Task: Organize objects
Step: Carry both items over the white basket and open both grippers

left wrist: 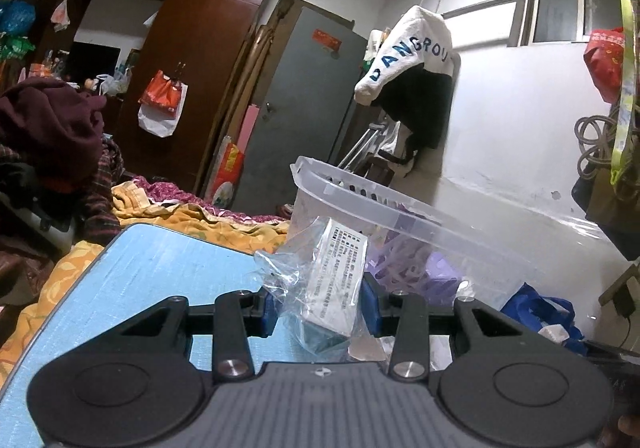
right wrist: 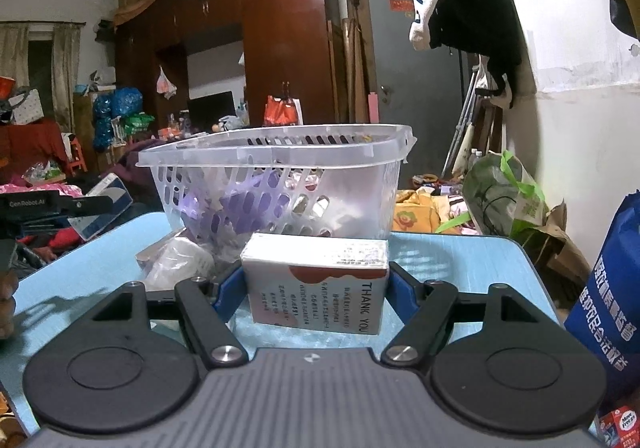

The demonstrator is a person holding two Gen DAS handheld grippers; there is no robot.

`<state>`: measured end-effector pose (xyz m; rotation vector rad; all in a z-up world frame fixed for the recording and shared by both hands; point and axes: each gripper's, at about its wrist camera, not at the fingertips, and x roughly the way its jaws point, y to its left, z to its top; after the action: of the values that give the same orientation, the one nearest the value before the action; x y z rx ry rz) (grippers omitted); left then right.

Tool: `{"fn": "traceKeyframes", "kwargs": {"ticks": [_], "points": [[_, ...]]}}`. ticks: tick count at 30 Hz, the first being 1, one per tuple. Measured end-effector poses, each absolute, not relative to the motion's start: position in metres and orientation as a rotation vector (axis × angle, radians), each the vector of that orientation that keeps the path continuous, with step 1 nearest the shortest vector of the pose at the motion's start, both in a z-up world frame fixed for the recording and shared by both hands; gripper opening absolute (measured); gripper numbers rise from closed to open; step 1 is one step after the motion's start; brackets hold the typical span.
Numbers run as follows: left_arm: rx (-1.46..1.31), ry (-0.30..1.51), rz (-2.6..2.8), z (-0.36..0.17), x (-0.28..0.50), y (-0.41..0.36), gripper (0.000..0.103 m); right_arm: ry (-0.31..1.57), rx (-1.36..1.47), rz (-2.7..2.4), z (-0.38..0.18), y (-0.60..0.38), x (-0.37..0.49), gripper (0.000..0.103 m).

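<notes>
My left gripper (left wrist: 320,310) is shut on a crinkled clear plastic packet (left wrist: 336,272) with a white printed label and something teal inside. The packet is held up just in front of the translucent slotted basket (left wrist: 360,204). My right gripper (right wrist: 314,288) is shut on a white box (right wrist: 316,284) printed with "THANK YOU", its blue pads (right wrist: 228,288) pressed against both sides. That box sits low over the light-blue table (right wrist: 80,272), right before the basket (right wrist: 276,152). The basket holds purple items (right wrist: 240,208).
A clear bag with white contents (right wrist: 176,260) lies on the table left of the box. A tall blue bag (right wrist: 608,288) stands at the right edge, a green bag (right wrist: 504,192) beyond it. Bedding (left wrist: 168,212) lies past the table's far edge.
</notes>
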<state>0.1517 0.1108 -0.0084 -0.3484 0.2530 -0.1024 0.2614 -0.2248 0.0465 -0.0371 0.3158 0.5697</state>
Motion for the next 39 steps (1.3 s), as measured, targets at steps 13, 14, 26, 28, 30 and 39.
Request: {"fn": "traceKeyframes", "kwargs": {"ticks": [13,14,26,28,30,39], "points": [[-0.285,0.138,-0.184,0.011,0.128,0.095,0.044,0.242,0.086,0.669,0.064,-0.237,0.246,0.075],[-0.269,0.12,-0.201,0.02,0.125,0.09,0.044,0.214,0.104,0.702,0.075,-0.237,0.241,0.075],[-0.219,0.277,-0.215,0.106,0.232,0.043,0.05,0.248,-0.141,0.52,0.159,-0.155,0.335,0.077],[-0.23,0.312,-0.186,0.099,0.25,0.044,0.078,0.264,-0.167,0.508,0.155,-0.148,0.342,0.096],[-0.24,0.347,-0.146,0.094,0.258,0.046,0.089,0.254,-0.165,0.487,0.153,-0.147,0.336,0.103],[-0.212,0.307,-0.164,0.069,0.186,0.056,0.091,0.326,-0.034,0.619,0.109,-0.186,0.267,0.103]]}}
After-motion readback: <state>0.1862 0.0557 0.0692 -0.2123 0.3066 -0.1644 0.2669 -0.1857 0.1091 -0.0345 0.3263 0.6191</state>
